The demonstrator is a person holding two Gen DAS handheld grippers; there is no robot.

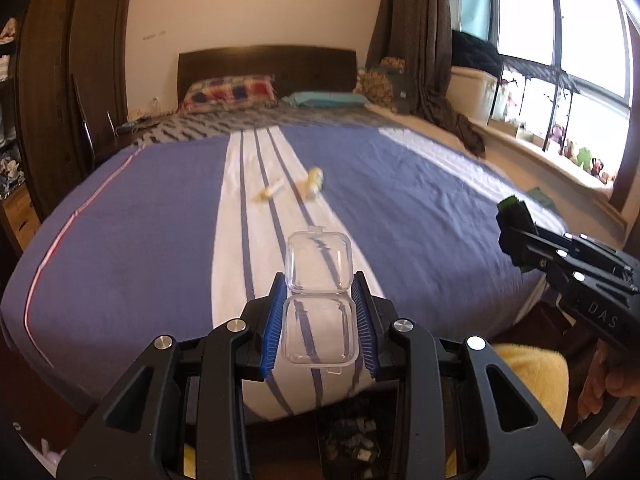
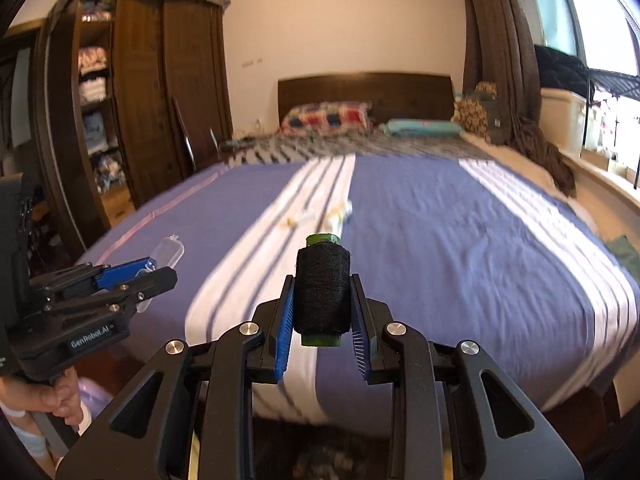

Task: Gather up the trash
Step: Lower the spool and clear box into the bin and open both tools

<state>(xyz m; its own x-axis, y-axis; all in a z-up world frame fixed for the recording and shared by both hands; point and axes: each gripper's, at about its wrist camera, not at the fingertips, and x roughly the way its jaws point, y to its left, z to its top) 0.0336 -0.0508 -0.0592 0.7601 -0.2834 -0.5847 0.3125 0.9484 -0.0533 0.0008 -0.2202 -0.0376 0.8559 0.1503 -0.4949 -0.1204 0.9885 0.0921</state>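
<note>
While both grippers hang over the foot of the bed, each one's got sth in it. Left gripper (image 1: 319,312) has its blue pads (image 1: 273,320) clamped on the lower half of a clear plastic hinged case (image 1: 319,304), which is flipped open w/ the lid half sticking out past the fingertips. You can see it from the side in the right cam too, left gripper (image 2: 154,276) w/ the case (image 2: 170,249) poking out front.

Right gripper (image 2: 322,300) is squeezed on a spool of black thread (image 2: 322,294), green core showing at both ends, spool lying along the fingers. From the left cam the right gripper (image 1: 516,236) is off to the right side, roughly level w/ the left one, well apart from it, green end of the spool (image 1: 509,202) just visible.

Further out on the bed (image 1: 400,200), on the white striped band of the blue cover, two yellowish-white scraps lie near each other: a thin stick-like one (image 1: 269,193) and a crumpled one (image 1: 314,183) just to its right. Too blurry to say what they are tbh.

Past that there's a checkered pillow (image 1: 230,92) and a teal one (image 1: 328,99) against the dark headboard (image 1: 267,64). Wardrobe (image 2: 160,92) on the left, curtain (image 1: 416,32) and window (image 1: 560,32) on the right.
</note>
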